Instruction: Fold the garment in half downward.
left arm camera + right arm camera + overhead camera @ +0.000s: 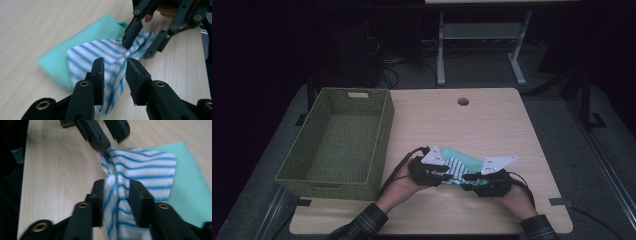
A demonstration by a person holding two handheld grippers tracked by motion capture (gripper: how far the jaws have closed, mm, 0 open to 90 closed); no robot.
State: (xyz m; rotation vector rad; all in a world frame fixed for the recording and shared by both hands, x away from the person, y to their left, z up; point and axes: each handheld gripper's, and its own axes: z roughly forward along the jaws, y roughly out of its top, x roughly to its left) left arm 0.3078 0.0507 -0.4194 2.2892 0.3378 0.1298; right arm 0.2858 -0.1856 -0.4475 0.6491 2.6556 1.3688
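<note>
Pinching the striped cloth [140, 170], both the left gripper [115, 72] and right gripper [116, 195] seemingly grip its bunched edge.

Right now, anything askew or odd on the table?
Only the striped cloth: it is bunched and puckered between the left gripper and right gripper, lying crooked over the flat green cloth. The basket sits square; nothing looks spilled or damaged.

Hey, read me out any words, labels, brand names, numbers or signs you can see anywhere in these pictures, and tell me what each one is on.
None: no readable text anywhere.
The blue-striped cloth, the green cloth, the woven basket, the table, the left gripper and the right gripper bear no print or label.
A pale tag on the basket's far rim is too small to read.
</note>
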